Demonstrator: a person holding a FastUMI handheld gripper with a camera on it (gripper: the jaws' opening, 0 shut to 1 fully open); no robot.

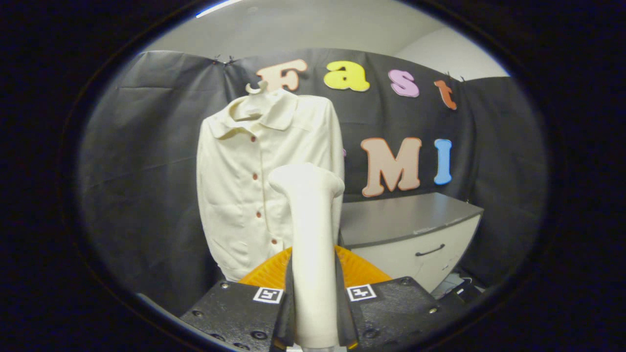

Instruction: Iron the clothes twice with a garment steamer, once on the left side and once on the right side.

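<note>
Clamping the steamer [313, 254] upright by its handle between both fingers [292, 313], head raised toward the cream shirt [254, 186] hanging just beyond on the far wall, left of the counter [406, 215], probably lining up a pass.

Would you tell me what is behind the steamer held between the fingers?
The cream shirt hangs behind the steamer; its lower right front is covered. Gripper clamps the handle.

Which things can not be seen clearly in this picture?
- Steamer: its base, cut off below the fingers shut on it.
- Shirt: lower right part, behind the steamer.
- Orange thing: mostly behind steamer and gripper; cannot identify.
- Cabinet: its foot, behind the gripper.
</note>
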